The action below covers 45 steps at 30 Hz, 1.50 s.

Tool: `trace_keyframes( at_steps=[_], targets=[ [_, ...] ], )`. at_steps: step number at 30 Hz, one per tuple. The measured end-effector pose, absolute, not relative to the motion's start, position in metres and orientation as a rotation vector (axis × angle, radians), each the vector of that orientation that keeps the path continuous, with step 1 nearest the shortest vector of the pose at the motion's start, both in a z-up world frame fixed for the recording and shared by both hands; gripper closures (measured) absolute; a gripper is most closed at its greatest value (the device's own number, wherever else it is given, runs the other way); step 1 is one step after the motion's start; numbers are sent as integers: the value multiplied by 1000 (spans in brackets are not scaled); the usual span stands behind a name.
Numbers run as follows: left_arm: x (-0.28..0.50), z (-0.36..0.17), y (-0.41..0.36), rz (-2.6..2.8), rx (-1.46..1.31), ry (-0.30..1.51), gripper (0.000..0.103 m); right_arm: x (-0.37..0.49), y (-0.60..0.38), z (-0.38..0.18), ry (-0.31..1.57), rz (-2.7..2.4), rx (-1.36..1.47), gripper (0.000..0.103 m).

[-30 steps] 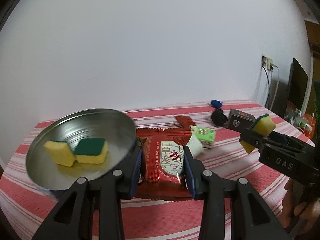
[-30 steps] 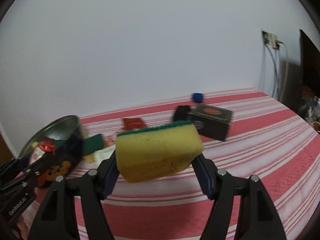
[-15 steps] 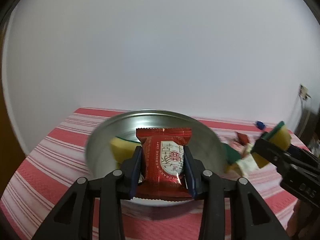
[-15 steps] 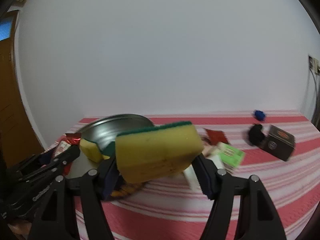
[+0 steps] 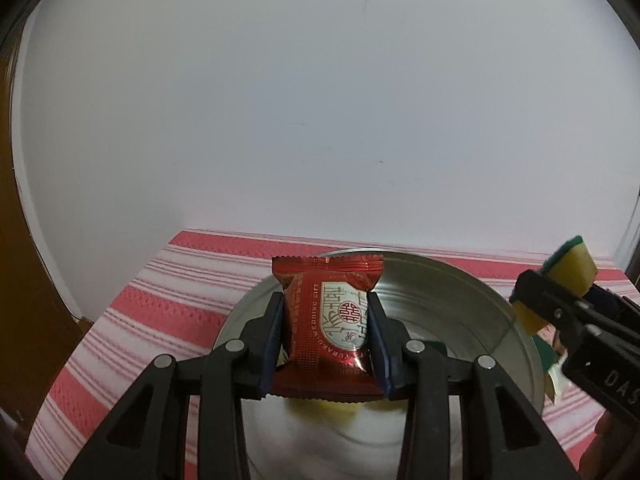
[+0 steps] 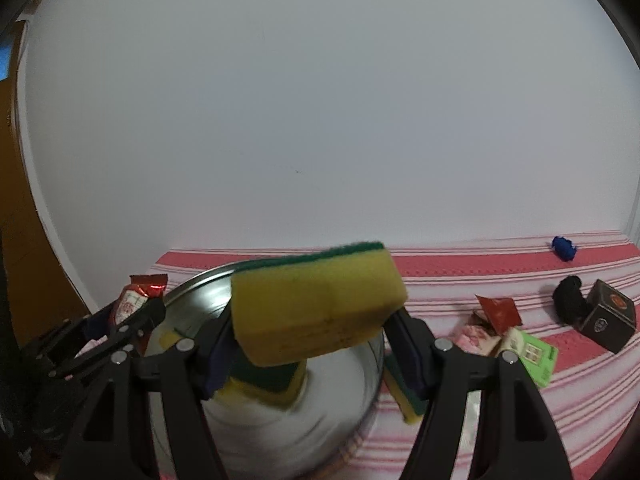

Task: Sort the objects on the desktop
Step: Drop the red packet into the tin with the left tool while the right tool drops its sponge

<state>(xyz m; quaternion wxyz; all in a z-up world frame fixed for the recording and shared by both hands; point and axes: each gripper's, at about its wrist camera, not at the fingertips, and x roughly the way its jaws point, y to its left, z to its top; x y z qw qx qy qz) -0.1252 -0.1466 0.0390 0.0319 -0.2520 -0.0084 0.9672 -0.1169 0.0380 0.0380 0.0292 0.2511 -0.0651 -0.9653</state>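
My left gripper [image 5: 327, 342] is shut on a red foil snack packet [image 5: 330, 328], held above the round metal tin [image 5: 460, 300]. In the right wrist view the same packet [image 6: 134, 304] shows at the left, over the tin's rim [image 6: 200, 284]. My right gripper [image 6: 310, 344] is shut on a yellow sponge with a green scouring top [image 6: 316, 308], also over the tin. That sponge [image 5: 568, 270] appears at the right edge of the left wrist view. Inside the tin lie other yellow-green sponges [image 6: 268, 384], partly hidden.
On the red-and-white striped cloth [image 6: 460, 264] to the right lie a small red sachet [image 6: 498, 310], a green-and-white carton [image 6: 528, 354], a dark box [image 6: 608, 320], a black lump [image 6: 568, 296] and a blue object [image 6: 563, 247]. Another sponge [image 6: 406, 392] leans outside the tin. A white wall stands behind.
Both grippers have swung left from the cluttered middle of the table to above the metal tin, each keeping its load. The box and cartons have slid to the right of the view.
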Motion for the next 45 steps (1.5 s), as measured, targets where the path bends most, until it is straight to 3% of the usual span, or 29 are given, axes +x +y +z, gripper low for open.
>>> trace_keyframes(
  at_steps=[14,19,29,31,34,35,45],
  targets=[
    [-185,44,-133,2993,-943,84,62,-161,44,30,-256,-3033,836,34],
    [-188,37,-128,2998,-981,139,62,-164,46,25,-152,-3124,772,34],
    [-201,24,-133,2975,-1074,160,61,-179,50,13,-155,-3064,867,33],
    [-204,22,-133,2959,-1092,157,56,-181,50,12,-153,-3040,862,32],
    [-204,21,-130,2957,-1128,169,21,-176,50,12,-162,-3050,821,16],
    [-202,22,-129,2971,-1115,182,17,-173,52,13,-172,-3053,795,13],
    [-189,23,-118,3043,-1006,337,14,-145,32,26,-140,-3097,638,7]
  ],
)
